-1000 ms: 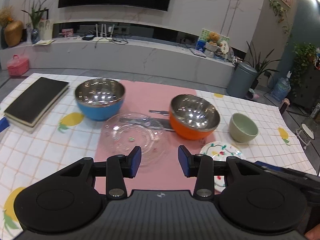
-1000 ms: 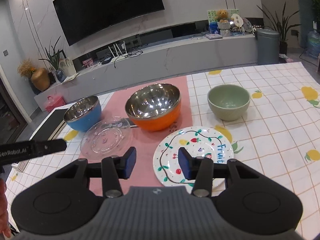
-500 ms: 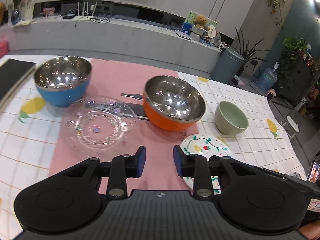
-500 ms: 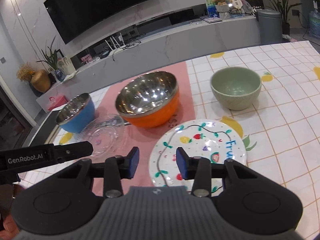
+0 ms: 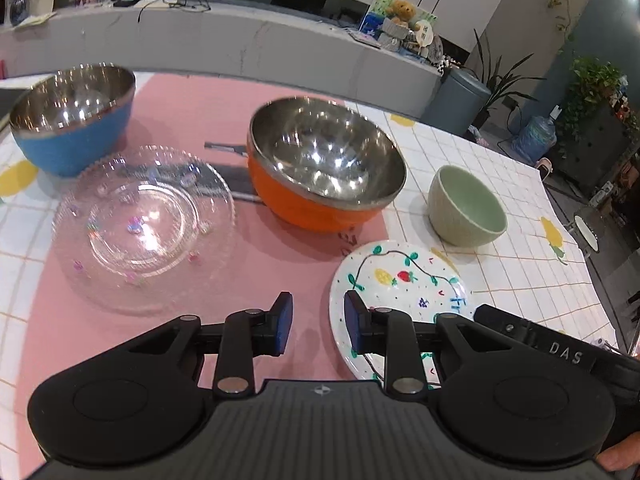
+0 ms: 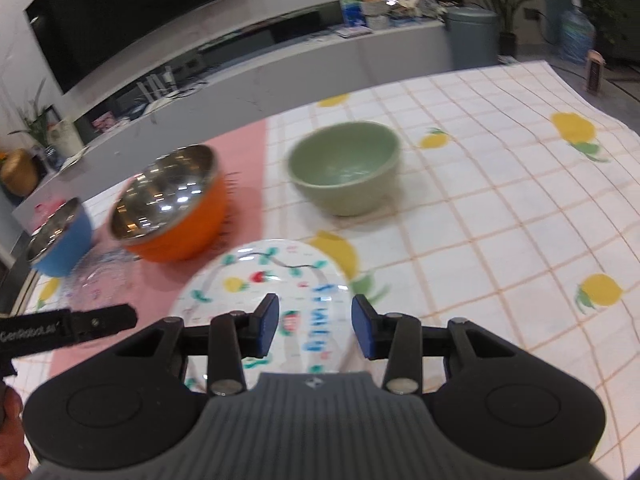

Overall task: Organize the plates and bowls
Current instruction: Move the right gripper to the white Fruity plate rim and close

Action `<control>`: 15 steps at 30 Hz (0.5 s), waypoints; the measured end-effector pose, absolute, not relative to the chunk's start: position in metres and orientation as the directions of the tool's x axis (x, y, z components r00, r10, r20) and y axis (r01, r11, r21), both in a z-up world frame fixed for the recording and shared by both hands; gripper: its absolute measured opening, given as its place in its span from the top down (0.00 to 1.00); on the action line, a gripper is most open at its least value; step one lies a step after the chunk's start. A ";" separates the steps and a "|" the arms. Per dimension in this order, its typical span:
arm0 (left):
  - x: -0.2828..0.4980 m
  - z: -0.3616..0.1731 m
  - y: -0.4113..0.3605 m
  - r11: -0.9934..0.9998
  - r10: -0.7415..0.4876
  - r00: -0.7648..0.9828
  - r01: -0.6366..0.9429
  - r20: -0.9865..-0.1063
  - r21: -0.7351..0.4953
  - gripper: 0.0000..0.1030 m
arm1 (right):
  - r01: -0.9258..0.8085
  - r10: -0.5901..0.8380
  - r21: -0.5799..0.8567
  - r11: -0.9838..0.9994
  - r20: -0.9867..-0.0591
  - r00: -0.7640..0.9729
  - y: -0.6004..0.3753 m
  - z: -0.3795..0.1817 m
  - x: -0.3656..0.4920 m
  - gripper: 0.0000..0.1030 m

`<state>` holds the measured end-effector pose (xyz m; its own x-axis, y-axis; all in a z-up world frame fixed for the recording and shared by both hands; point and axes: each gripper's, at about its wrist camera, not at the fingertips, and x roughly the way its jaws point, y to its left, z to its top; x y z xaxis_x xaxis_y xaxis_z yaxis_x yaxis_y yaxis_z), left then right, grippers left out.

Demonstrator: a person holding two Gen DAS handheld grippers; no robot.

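Each hand carries the same tool. The matte black plastic left gripper (image 5: 318, 322) has two blue rubber finger pads (image 5: 284, 317) on black linkage arms, silver pivot screws, two round black housings and a ribbed grey centre panel bearing a small cross-shaped emblem. The matching black right gripper (image 6: 315, 329) has blue pads (image 6: 269, 322) too. Seen from the side, white lettering reads "DAS" on one, "GenRobot.AI" on the other. Bare fingertips (image 5: 618, 458) peek at the frame edge.
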<state>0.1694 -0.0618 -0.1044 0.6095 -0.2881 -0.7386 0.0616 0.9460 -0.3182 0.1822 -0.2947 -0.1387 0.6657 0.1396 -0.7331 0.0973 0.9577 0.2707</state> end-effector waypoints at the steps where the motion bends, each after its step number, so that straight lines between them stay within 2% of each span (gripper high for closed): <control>1: 0.169 -0.106 -0.064 0.947 -0.285 0.608 0.059 -0.741 -0.316 0.69 | 0.110 0.131 0.267 0.957 -0.740 0.660 -0.298 -0.140 0.182 0.60; 6: 0.171 -0.113 -0.071 0.953 -0.265 0.599 0.041 -0.756 -0.302 0.69 | 0.132 0.134 0.287 0.949 -0.743 0.656 -0.308 -0.149 0.182 0.60; 11: 0.173 -0.118 -0.073 0.950 -0.270 0.597 0.036 -0.755 -0.311 0.68 | 0.123 0.195 0.356 0.926 -0.733 0.652 -0.313 -0.155 0.184 0.60; 12: 0.174 -0.119 -0.074 0.949 -0.272 0.597 0.035 -0.754 -0.314 0.68 | 0.127 0.206 0.371 0.920 -0.732 0.649 -0.313 -0.156 0.184 0.62; 14: 0.174 -0.120 -0.075 0.949 -0.270 0.596 0.032 -0.756 -0.315 0.68 | 0.138 0.225 0.399 0.906 -0.732 0.643 -0.315 -0.159 0.186 0.72; 15: 0.174 -0.121 -0.076 0.949 -0.271 0.595 0.031 -0.757 -0.315 0.68 | 0.144 0.228 0.406 0.902 -0.734 0.640 -0.315 -0.160 0.186 0.72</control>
<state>0.1744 -0.0758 -0.1205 0.5949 -0.2708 -0.7568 0.0312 0.9486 -0.3150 0.1862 -0.3154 -0.1598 0.6399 0.2283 -0.7338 0.1439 0.9024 0.4062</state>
